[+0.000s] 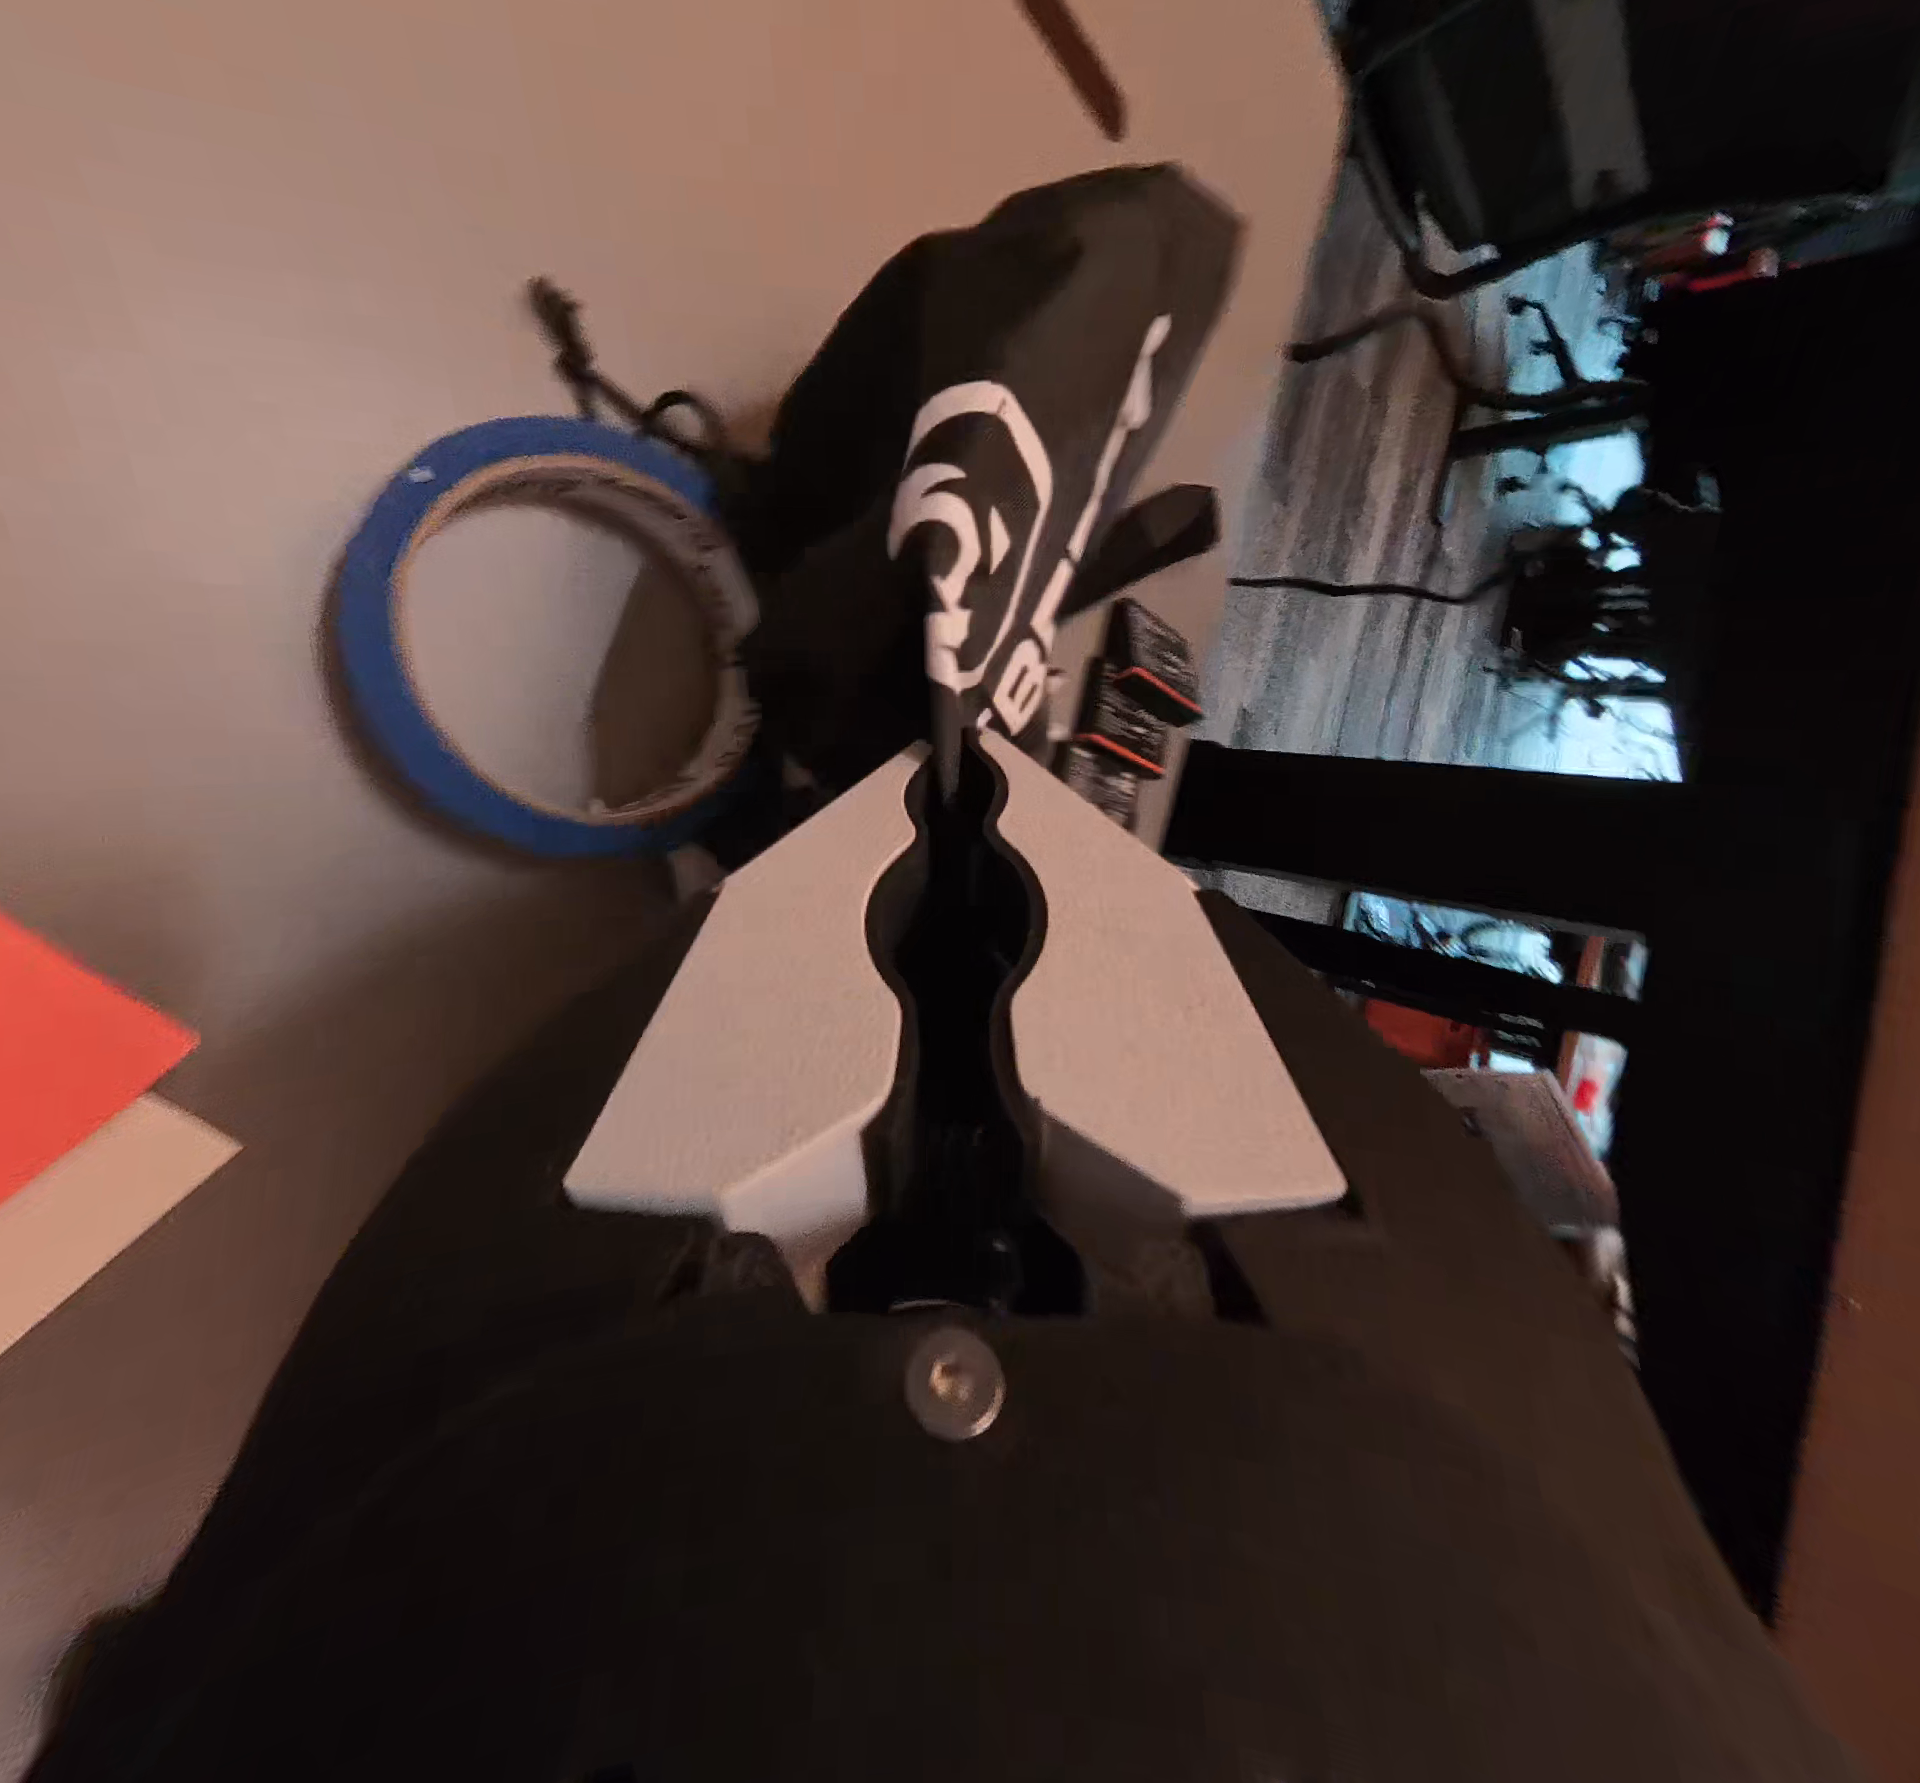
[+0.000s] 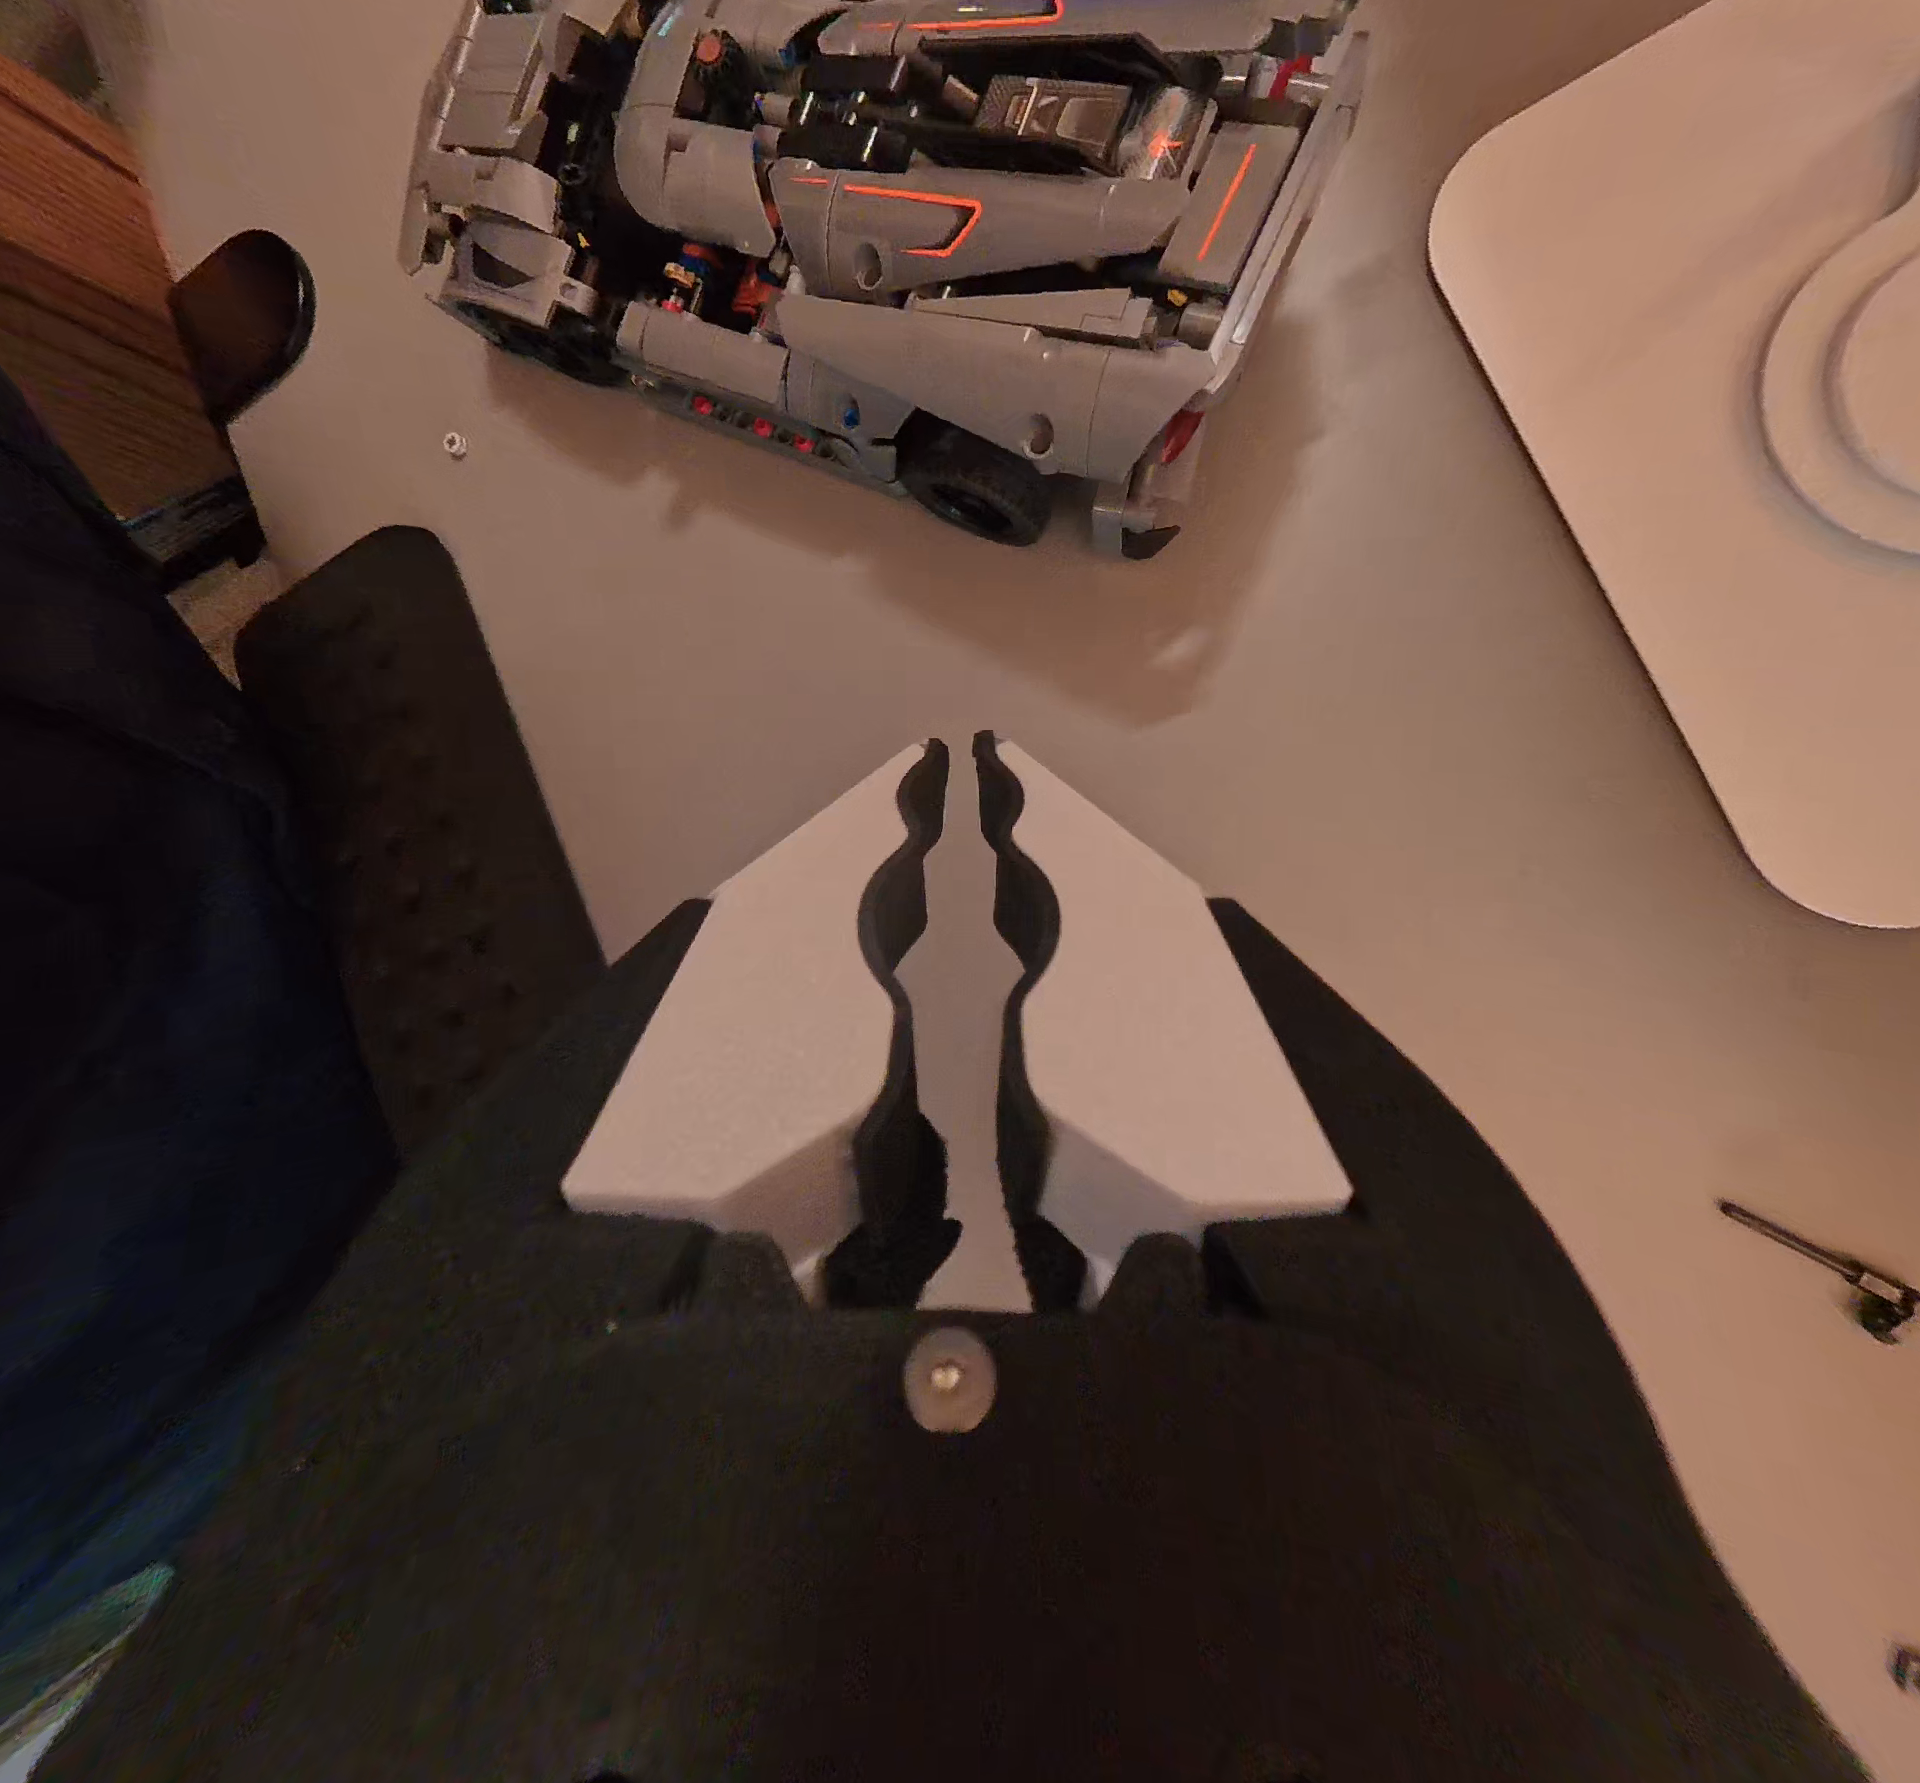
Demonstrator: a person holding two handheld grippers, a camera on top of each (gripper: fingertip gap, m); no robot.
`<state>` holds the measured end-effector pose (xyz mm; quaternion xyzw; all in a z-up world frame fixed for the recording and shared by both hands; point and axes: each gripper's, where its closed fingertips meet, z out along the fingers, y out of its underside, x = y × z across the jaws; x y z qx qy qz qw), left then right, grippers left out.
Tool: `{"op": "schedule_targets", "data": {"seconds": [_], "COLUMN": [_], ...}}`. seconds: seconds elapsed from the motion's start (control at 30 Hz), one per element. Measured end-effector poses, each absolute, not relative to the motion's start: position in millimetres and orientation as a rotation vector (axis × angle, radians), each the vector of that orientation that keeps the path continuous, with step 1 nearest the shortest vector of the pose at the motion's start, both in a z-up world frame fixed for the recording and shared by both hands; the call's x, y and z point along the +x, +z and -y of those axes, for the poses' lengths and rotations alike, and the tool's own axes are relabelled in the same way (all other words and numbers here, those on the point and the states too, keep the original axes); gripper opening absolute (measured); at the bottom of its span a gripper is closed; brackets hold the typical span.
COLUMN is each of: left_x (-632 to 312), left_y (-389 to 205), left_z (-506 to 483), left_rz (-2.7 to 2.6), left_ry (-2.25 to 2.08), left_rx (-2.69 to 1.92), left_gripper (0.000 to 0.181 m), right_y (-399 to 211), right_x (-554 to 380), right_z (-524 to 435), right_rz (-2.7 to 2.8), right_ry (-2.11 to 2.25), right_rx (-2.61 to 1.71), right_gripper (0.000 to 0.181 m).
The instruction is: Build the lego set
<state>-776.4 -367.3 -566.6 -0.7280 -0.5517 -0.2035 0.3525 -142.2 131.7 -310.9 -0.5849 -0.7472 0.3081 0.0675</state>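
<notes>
Pale table point(image 2: 1351, 798) bears grey lego car point(image 2: 883, 206); right claw point(image 2: 961, 746) slightly apart, left claw point(image 1: 951, 746) pinching a thin black piece point(image 1: 945, 725)

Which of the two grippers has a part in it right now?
The left gripper: it is closed on a thin black rod that sticks out past its tips. The right gripper shows only a narrow, empty gap.

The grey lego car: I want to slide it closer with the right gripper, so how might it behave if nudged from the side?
The grey lego car would probably roll or pivot rather than slide, since a black wheel shows beneath it. Its many small panels look clipped on, so a push there may pop one loose. It looks bulky, likely needing a firm, low push.
</notes>
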Motion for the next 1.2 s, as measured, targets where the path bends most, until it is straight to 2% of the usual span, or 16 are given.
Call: {"op": "schedule_targets", "data": {"seconds": [0.1, 0.37, 0.53, 0.6, 0.73, 0.97, 1.07, 1.2], "left_x": [-784, -798, -808, -811, -812, -770, -714, -613], "left_y": [-586, -603, -581, -561, -502, -334, -285, -238], "left_z": [384, 418, 429, 432, 426, 318, 237, 136], "left_rz": [1.499, 1.599, 1.587, 1.561, 1.439, 0.932, 0.646, 0.267], "left_ry": [-0.431, -0.131, 0.009, 0.061, 0.205, 0.286, 0.210, 0.113], "left_rx": [-1.910, -2.024, -1.993, -1.970, -1.960, -1.911, -2.041, -2.170], "left_gripper": [0.004, 0.044, 0.073, 0.077, 0.072, 0.040, 0.054, 0.049], "right_y": [-313, -308, -301, -298, -290, -270, -256, -250], "right_x": [-145, -151, -150, -148, -144, -130, -117, -90], "right_z": [-128, -121, -121, -121, -126, -151, -172, -210], "right_rz": [2.286, 2.278, 2.251, 2.239, 2.192, 2.060, 1.983, 1.907], "right_ry": [0.912, 0.946, 0.967, 0.979, 1.022, 1.032, 1.011, 0.873], "right_rx": [-1.753, -1.731, -1.707, -1.694, -1.661, -1.609, -1.585, -1.583], "right_gripper": [0.004, 0.003, 0.003, 0.003, 0.004, 0.010, 0.016, 0.026]}}
